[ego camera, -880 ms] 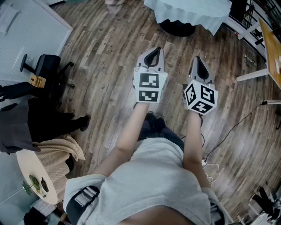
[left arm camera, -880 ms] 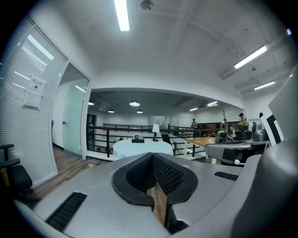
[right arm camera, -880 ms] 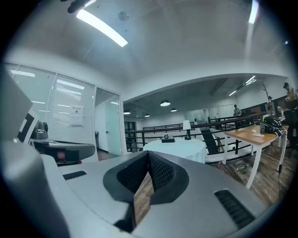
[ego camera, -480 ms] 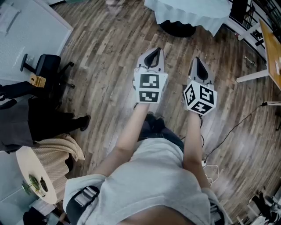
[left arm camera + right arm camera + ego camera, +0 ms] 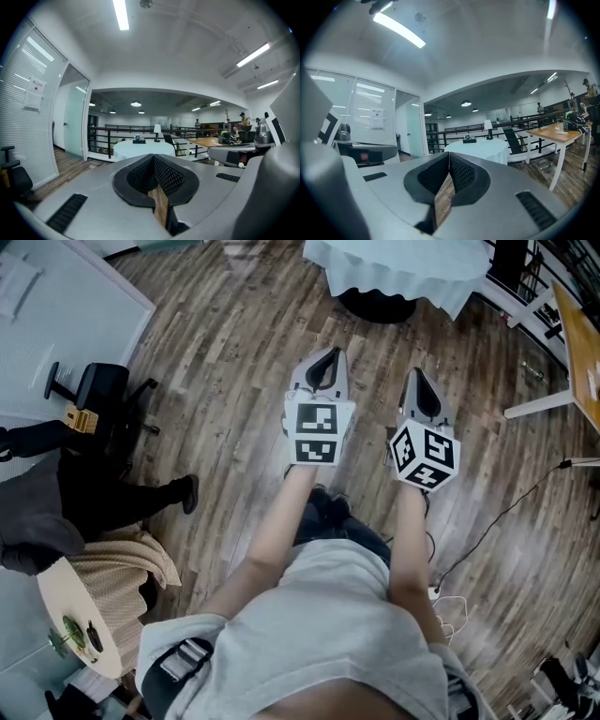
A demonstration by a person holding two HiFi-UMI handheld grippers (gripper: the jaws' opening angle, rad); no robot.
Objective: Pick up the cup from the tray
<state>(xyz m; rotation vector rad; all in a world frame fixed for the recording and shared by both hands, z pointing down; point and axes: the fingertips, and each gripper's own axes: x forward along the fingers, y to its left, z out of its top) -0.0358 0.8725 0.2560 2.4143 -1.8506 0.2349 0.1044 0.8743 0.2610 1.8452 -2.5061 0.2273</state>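
Observation:
Far ahead, a round table with a white cloth [image 5: 140, 149] carries a dark tray [image 5: 137, 140] with a small cup [image 5: 137, 137] on it, beside a white lamp [image 5: 157, 131]. The right gripper view shows the same tray [image 5: 469, 140], cup [image 5: 467, 137] and table [image 5: 483, 149]. In the head view only the table's near edge [image 5: 403, 273] shows; the cup is out of frame there. My left gripper [image 5: 323, 364] and right gripper [image 5: 419, 382] are held side by side over the wooden floor, well short of the table. Both are shut and hold nothing.
A black office chair [image 5: 94, 390] and a person's dark-clad legs [image 5: 117, 502] are at the left. A small round side table [image 5: 66, 610] sits lower left. A wooden desk [image 5: 581, 343] stands at the right, a cable [image 5: 497, 517] trails over the floor, and a black railing [image 5: 103, 138] runs behind the table.
The floor and chair have slid slightly down the head view, and both grippers sit a little lower in it. Their jaws stay shut and side by side.

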